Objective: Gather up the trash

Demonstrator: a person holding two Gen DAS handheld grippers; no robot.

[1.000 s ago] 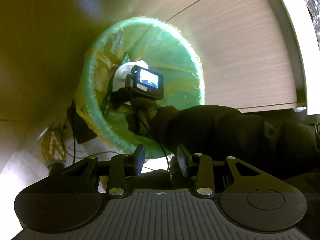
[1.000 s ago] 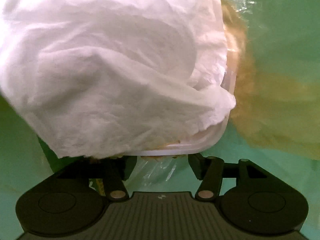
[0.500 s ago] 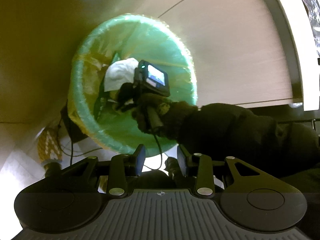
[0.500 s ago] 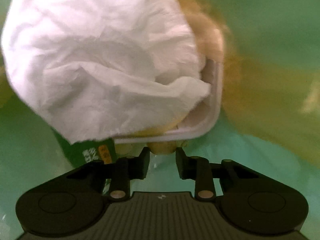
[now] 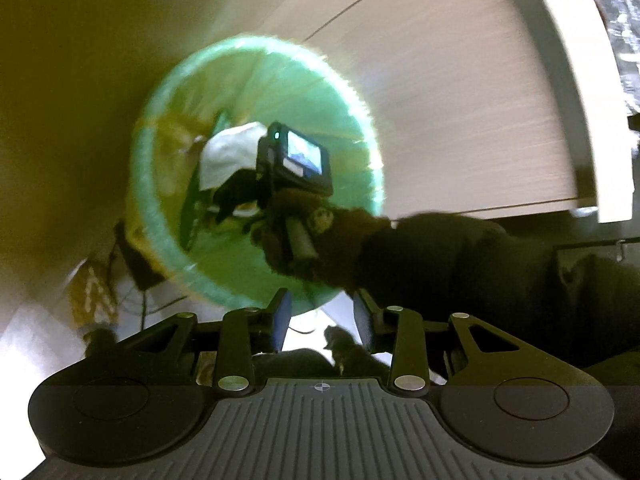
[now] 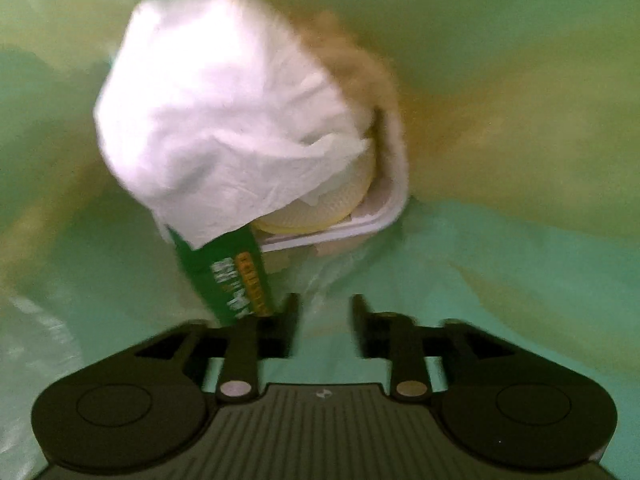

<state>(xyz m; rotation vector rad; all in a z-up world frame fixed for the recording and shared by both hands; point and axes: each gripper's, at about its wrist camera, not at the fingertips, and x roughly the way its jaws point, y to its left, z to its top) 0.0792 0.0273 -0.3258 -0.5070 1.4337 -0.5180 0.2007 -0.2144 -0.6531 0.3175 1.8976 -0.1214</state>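
Observation:
A bin lined with a green bag (image 5: 352, 120) fills the middle of the left wrist view. Inside it lie a crumpled white tissue (image 6: 224, 120), a white plastic tray (image 6: 384, 208) and a green packet (image 6: 228, 276). My right gripper (image 6: 325, 312) hangs in the bin just short of this pile, its jaws opening with nothing between them. In the left wrist view a gloved hand (image 5: 304, 236) holds the right gripper (image 5: 236, 196) over the tissue (image 5: 228, 152). My left gripper (image 5: 320, 312) stays outside the bin near its front rim, open and holding nothing.
A light wooden cabinet front (image 5: 460, 100) stands right of the bin, and a plain wall (image 5: 72, 80) is on the left. Cables and a yellow patterned object (image 5: 92, 292) lie on the floor by the bin's left side. A dark sleeve (image 5: 480, 264) crosses the right.
The right gripper has drawn back from the tissue and tray, which now look smaller and farther. Its jaws narrowed, then spread again. The left gripper has barely moved.

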